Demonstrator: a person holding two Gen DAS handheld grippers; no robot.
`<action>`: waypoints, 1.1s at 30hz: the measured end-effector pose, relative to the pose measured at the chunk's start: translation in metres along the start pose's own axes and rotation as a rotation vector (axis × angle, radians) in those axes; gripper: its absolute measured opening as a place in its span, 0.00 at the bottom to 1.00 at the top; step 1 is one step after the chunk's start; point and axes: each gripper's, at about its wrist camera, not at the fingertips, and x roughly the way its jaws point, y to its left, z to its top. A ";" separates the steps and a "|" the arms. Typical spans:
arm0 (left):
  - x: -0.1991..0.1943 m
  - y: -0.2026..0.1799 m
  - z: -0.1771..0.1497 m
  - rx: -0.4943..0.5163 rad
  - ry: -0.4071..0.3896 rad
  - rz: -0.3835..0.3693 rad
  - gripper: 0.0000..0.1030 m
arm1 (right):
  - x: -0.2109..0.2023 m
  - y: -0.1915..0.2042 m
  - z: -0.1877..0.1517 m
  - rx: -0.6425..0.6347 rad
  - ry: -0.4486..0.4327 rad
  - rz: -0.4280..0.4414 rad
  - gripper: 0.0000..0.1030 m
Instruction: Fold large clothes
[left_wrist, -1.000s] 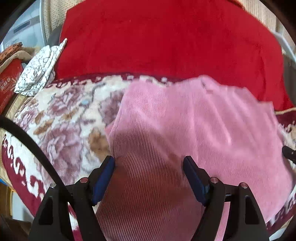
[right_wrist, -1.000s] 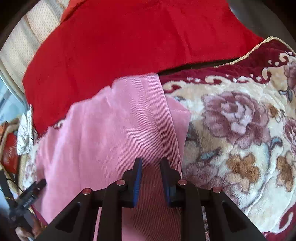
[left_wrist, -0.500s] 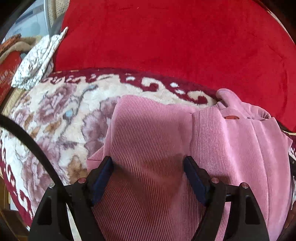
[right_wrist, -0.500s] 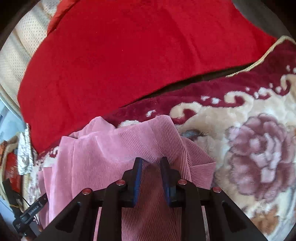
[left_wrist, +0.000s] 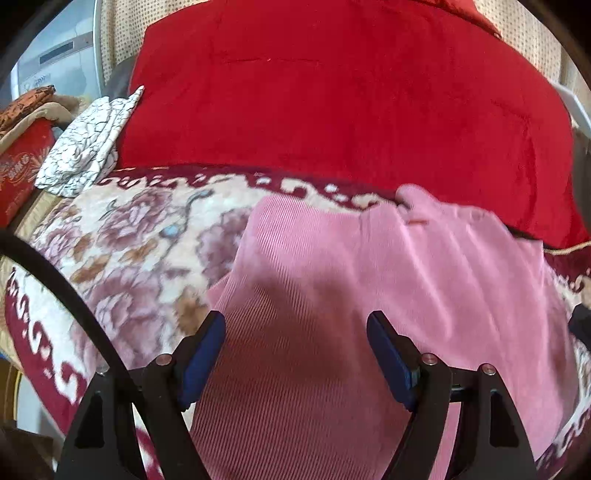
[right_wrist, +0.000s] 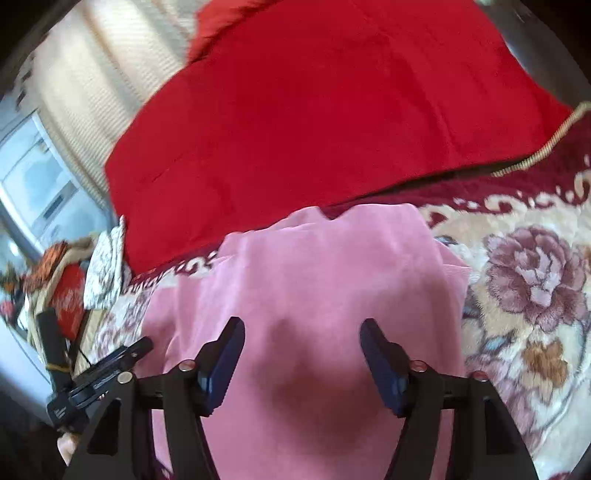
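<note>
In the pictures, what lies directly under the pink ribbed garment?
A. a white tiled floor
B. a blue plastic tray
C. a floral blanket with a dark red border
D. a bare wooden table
C: the pink ribbed garment is spread on a floral blanket with cream ground, rose motifs and a dark red border; the right wrist view shows the same blanket beside the garment.

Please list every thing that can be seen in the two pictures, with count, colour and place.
garment: one, pink ribbed, lying on the blanket under both grippers.
floral blanket: one, cream with a dark red border, beneath the garment.
red cover: one, behind the blanket.
patterned cloth: one, white with black lines, far left.
left hand-held gripper: one, black with blue pads, open above the garment.
right hand-held gripper: one, same colours, jaws just opened, garment released.
</note>
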 end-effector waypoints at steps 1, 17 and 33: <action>0.001 0.000 -0.004 0.010 0.008 0.004 0.77 | -0.004 0.010 -0.005 -0.024 -0.001 -0.007 0.51; 0.026 0.005 -0.030 0.063 0.037 0.019 0.99 | 0.044 0.018 -0.023 -0.063 0.178 -0.113 0.42; 0.009 0.006 -0.042 0.174 -0.051 0.012 0.99 | 0.041 0.018 -0.027 -0.083 0.150 -0.130 0.43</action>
